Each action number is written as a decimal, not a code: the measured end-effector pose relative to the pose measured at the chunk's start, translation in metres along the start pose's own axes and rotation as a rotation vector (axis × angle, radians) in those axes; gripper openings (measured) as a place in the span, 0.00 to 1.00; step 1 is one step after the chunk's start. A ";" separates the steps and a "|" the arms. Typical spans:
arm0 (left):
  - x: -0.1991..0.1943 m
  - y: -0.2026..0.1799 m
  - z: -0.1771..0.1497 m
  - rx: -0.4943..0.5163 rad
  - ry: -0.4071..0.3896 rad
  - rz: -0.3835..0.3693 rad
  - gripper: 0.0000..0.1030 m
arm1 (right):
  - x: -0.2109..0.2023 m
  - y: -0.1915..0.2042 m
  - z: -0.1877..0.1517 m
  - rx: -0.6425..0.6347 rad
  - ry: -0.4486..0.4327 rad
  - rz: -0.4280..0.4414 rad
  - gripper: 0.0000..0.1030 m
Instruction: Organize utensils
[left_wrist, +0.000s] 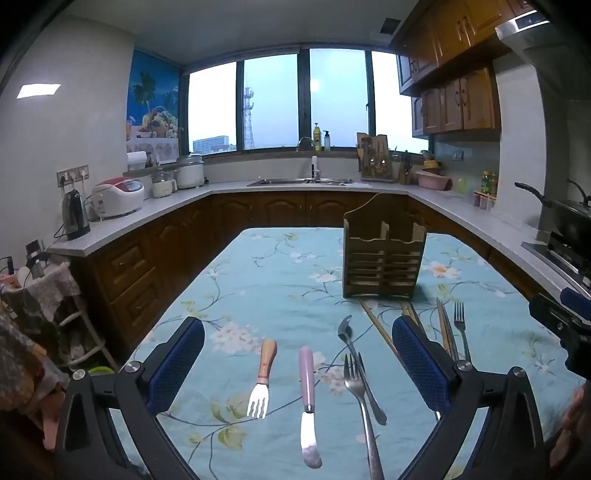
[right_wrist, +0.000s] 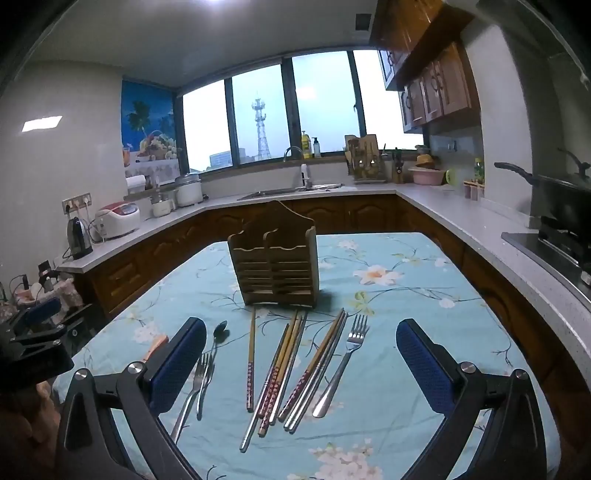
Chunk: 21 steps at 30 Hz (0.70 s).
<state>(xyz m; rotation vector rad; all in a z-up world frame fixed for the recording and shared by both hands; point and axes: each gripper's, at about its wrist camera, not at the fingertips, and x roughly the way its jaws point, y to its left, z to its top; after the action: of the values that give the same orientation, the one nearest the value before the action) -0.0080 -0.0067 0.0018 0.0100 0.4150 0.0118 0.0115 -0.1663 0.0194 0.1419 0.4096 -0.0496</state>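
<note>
A wooden utensil holder (left_wrist: 384, 258) stands on the floral tablecloth; it also shows in the right wrist view (right_wrist: 275, 264). My left gripper (left_wrist: 297, 363) is open above a wooden-handled fork (left_wrist: 263, 380), a purple-handled knife (left_wrist: 307, 398), a steel fork (left_wrist: 360, 406) and a spoon (left_wrist: 354, 354). My right gripper (right_wrist: 301, 369) is open above several chopsticks (right_wrist: 284, 373) and a steel fork (right_wrist: 345, 362). Both grippers are empty.
The table (right_wrist: 406, 295) carries a blue floral cloth. Wooden cabinets and a grey counter ring the room, with a sink (left_wrist: 299, 181), a kettle (left_wrist: 75, 216), a rice cooker (left_wrist: 118, 197) and a stove with a pan (right_wrist: 561, 206).
</note>
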 end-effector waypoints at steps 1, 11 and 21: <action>0.000 0.000 0.002 -0.001 0.006 -0.002 0.99 | -0.001 0.001 -0.001 -0.007 0.002 -0.001 1.00; -0.001 0.000 0.003 -0.001 0.010 0.002 0.99 | 0.007 0.012 -0.005 -0.012 0.019 0.005 1.00; 0.000 0.001 0.002 -0.004 0.014 0.000 0.99 | 0.010 0.013 -0.005 -0.010 0.028 0.014 1.00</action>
<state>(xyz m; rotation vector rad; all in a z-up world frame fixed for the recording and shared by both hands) -0.0070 -0.0058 0.0038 0.0064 0.4289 0.0128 0.0197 -0.1529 0.0124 0.1355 0.4365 -0.0316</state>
